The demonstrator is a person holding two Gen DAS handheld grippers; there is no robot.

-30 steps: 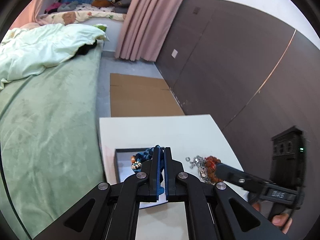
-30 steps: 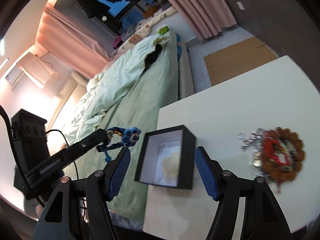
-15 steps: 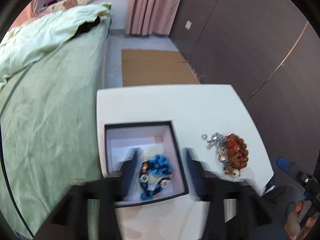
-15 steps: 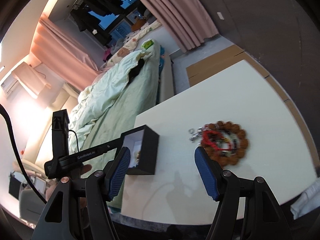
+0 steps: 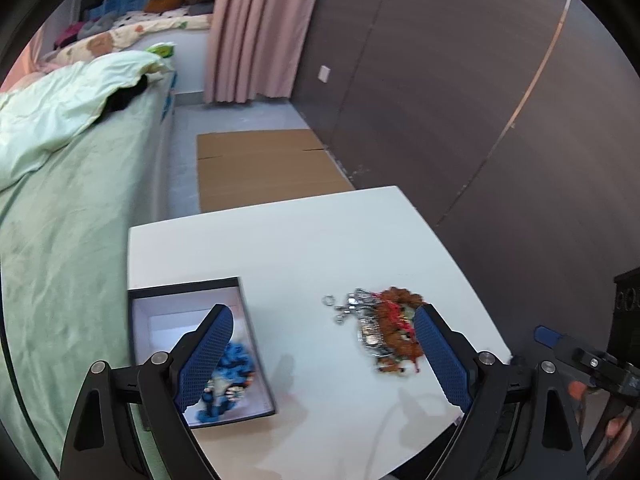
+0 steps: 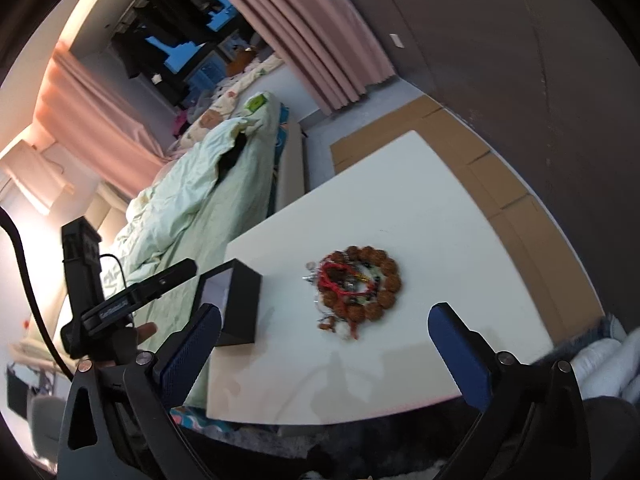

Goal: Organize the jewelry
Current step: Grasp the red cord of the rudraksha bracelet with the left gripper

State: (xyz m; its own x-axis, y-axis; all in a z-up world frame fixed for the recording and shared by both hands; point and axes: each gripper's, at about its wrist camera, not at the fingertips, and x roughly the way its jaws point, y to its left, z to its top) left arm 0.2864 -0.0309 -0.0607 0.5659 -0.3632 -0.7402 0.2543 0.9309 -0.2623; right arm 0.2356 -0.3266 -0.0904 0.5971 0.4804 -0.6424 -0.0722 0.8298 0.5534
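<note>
Jewelry (image 5: 386, 330) lies heaped on the white table (image 5: 304, 248), a ring of brown beads around red cord and silver chain, its strands too tangled and blurred to separate; in the left wrist view the left gripper's (image 5: 320, 354) right finger (image 5: 440, 364) cuts off the heap's near side. Both sets of tongs are spreading wider with nothing between the pads. A blue beaded piece (image 5: 230, 380) sits in the black open box (image 5: 244, 320), half hidden behind the left finger (image 5: 204, 360). From the right gripper (image 6: 324, 360), the heap (image 6: 358, 284) lies ahead between its fingers, well clear of them, and the box (image 6: 240, 304) stands beyond its left finger, its inside mostly out of sight. Bare tabletop surrounds the heap on all sides; the box sits close to the table's bed-side edge. A hand (image 6: 120, 340) holding the left gripper (image 6: 132, 300) shows there too.
</note>
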